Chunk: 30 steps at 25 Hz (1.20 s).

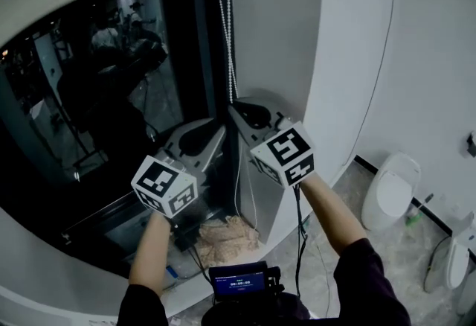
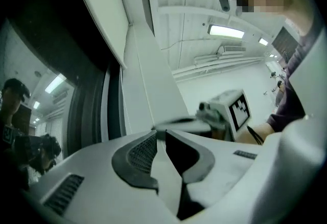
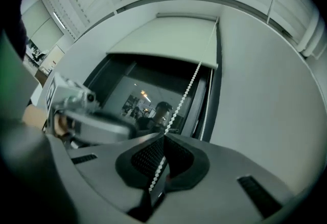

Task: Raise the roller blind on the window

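Pinching the chain [image 3: 186, 92] between its pads, the right gripper [image 3: 162, 138] has the beads running straight through its jaws, which are closed on them. The chain hangs down the right edge of the window [image 1: 111, 94], next to the white wall [image 1: 297, 34]. The blind [image 3: 168, 39] covers only the top strip of the glass, with its bottom bar high up, so the task looks well along. The left gripper [image 2: 159, 133] has its jaws pressed almost together with nothing between them. It sits just beside the right one, lower and to the left, off the chain.

To pull well, the right gripper should draw down along the chain's own line, not out towards the room, so the beads feed cleanly over the roller. The pinch should be firm, because small beads slip easily between pads. Short, even strokes suit this better than one long haul. For the next stroke, the left gripper would need to spread and take the same strand above the right one before the right lets go, or the blind may creep down. Which strand of the loop raises the blind cannot be told here.
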### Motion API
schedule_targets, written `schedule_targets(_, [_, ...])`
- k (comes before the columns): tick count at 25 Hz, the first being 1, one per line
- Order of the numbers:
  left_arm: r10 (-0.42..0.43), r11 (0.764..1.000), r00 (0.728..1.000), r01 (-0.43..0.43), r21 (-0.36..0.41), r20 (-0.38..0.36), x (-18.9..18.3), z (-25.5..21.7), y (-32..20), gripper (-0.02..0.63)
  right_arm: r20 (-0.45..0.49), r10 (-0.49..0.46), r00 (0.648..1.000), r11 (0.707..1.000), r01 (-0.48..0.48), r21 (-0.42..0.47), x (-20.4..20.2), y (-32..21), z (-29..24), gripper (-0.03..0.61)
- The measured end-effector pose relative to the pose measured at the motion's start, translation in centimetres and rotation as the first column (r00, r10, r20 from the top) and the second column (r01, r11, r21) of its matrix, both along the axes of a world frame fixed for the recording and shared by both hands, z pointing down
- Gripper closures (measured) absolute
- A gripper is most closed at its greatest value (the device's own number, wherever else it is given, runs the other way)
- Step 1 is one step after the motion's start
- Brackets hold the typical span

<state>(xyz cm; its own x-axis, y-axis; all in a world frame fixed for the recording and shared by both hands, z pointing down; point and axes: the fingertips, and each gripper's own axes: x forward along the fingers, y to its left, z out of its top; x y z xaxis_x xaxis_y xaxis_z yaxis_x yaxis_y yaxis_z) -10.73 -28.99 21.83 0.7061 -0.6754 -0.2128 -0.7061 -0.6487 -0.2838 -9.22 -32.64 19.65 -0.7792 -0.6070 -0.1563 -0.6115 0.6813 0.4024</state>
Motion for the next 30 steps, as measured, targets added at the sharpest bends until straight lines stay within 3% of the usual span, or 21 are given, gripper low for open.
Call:
schedule_targets(6, [-0.011,0.998,1.0,0.011,0.061,0.001,0.6,-5.9,-0.7,0.594,-0.068,-0.021,0.997,0.992,0.013,-0.122,-1.0,1.2,10.2,0.569])
schedule_targets(12, [-0.016,0.999,1.0,0.016,0.032,-0.005,1.9,-5.8,-1.6,0.594,-0.166,-0.079,0.983,0.964,0.033,-0.263,-2.0,3.9,20.6,0.569])
schedule_targets(14, [-0.021,1.0,1.0,0.021,0.022,-0.004,2.1,-5.3,-1.7,0.595,-0.155,-0.075,0.985,0.96,0.029,-0.278,-1.8,4.2,22.0,0.569])
schedule_targets(21, [-0.075,0.995,0.997,0.075,0.063,0.0,1.5,-5.8,-2.0,0.601,-0.107,-0.054,0.993,0.963,0.024,-0.268,-0.5,4.2,21.0,0.568])
schedule_targets(26, [-0.084,0.994,0.996,0.087,0.069,-0.04,0.3,-5.7,-2.7,0.603,0.026,-0.027,0.999,0.962,0.033,-0.27,1.2,3.3,17.4,0.566])
schedule_targets(30, [-0.107,0.991,0.994,0.106,0.085,0.009,1.0,-4.6,-3.2,0.603,0.121,-0.033,0.992,0.966,0.063,-0.252,3.0,3.6,12.7,0.566])
